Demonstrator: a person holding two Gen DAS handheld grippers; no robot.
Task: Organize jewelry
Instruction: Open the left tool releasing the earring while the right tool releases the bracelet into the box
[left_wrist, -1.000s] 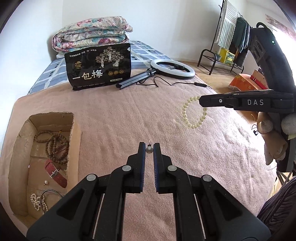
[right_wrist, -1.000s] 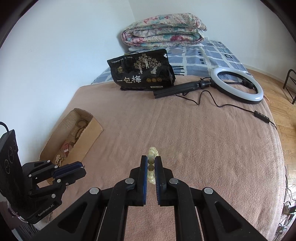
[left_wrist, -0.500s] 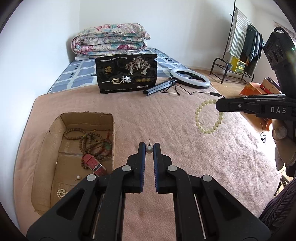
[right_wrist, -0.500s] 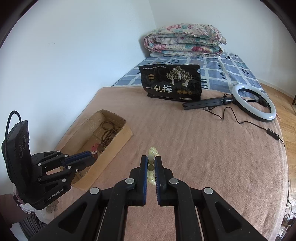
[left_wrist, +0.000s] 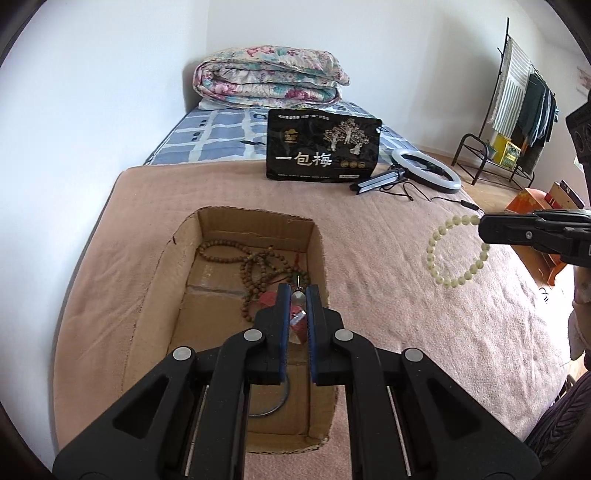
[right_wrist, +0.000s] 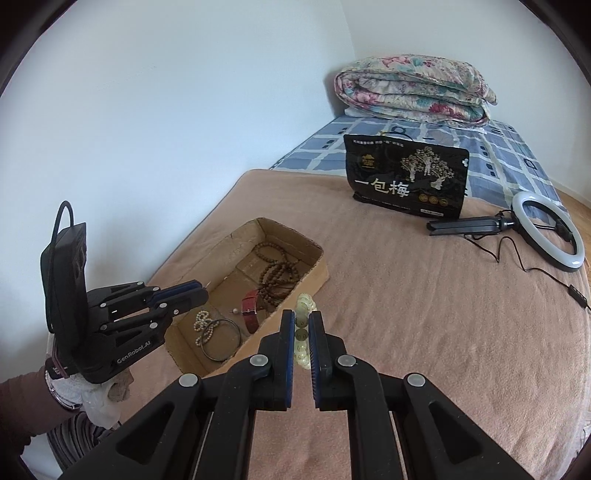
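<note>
My left gripper (left_wrist: 297, 295) is shut on a small pearl earring (left_wrist: 297, 297) and holds it above the open cardboard box (left_wrist: 173, 251) on the pink blanket. The box holds brown bead necklaces (left_wrist: 255, 266), a red strap (right_wrist: 251, 310), a white pearl bracelet (right_wrist: 201, 323) and a dark bangle (right_wrist: 221, 341). My right gripper (right_wrist: 302, 325) is shut on a pale green bead bracelet (left_wrist: 456, 254), held in the air right of the box. The left gripper also shows in the right wrist view (right_wrist: 192, 293), over the box's near end.
A black snack bag (left_wrist: 323, 151) stands at the back of the blanket. A ring light (left_wrist: 424, 170) with tripod and cable lies to its right. A folded floral quilt (left_wrist: 269, 81) sits by the wall. A clothes rack (left_wrist: 517, 110) stands at far right.
Both grippers have moved left toward the box. The left gripper now hangs over the box with the earring; the right gripper has carried the green bracelet closer to the box's right wall.
</note>
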